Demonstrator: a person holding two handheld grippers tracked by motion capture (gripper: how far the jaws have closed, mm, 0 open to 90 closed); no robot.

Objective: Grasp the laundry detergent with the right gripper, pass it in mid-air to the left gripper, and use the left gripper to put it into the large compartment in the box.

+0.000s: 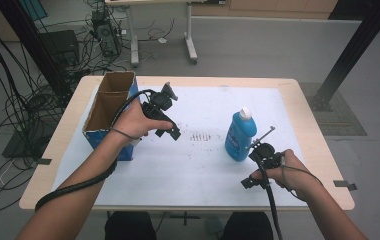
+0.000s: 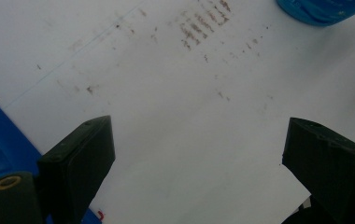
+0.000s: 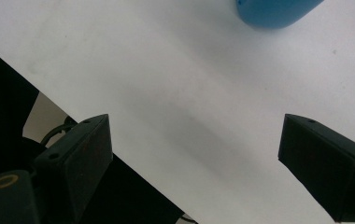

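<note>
No legible text anywhere; blue bottle (image 1: 240, 134) has a label but it's too blurred to read, cardboard box (image 1: 109, 112) shows no readable print, tabletop marks are just smudges

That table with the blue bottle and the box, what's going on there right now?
A person holds a gripper in each hand over a white-covered table. The left gripper is beside an open cardboard box, jaws apart and empty. The right gripper is just by an upright blue bottle, also open and holding nothing. Neither is touching the bottle or box yet.
</note>
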